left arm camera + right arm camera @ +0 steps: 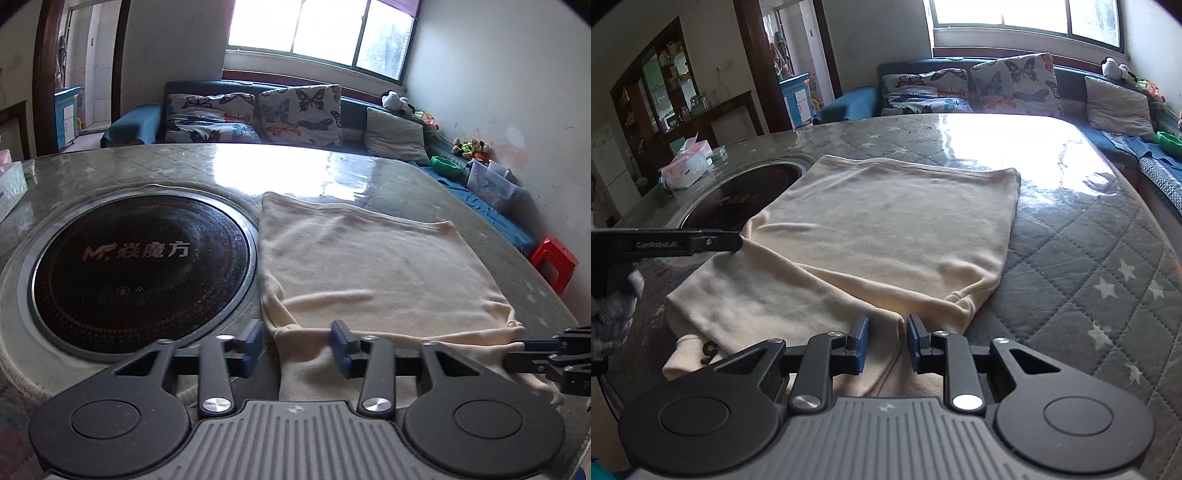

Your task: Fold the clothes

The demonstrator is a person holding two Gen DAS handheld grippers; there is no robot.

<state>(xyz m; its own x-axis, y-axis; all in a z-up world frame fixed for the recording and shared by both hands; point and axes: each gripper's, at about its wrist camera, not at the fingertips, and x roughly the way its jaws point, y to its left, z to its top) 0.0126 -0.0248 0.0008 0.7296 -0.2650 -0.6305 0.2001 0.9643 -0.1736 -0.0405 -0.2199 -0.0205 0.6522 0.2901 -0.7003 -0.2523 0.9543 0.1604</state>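
Observation:
A cream garment (369, 266) lies flat on the quilted table (535, 295), its near part folded over with a rumpled edge. My left gripper (297, 341) is open at the garment's near left corner, and the fabric edge runs between its blue pads. The right gripper (546, 354) reaches in from the right at the near right corner. In the right wrist view, the garment (886, 229) fills the middle. My right gripper (887, 343) is open, with a fabric ridge between the fingers. The left gripper (701, 242) touches the left corner. A dark print (709, 349) shows on the lower layer.
A round black induction cooktop (140, 269) is set into the table just left of the garment. A tissue box (685, 166) stands at the far left. A sofa with butterfly cushions (295, 114) lines the far side, and a red stool (554, 266) stands at the right.

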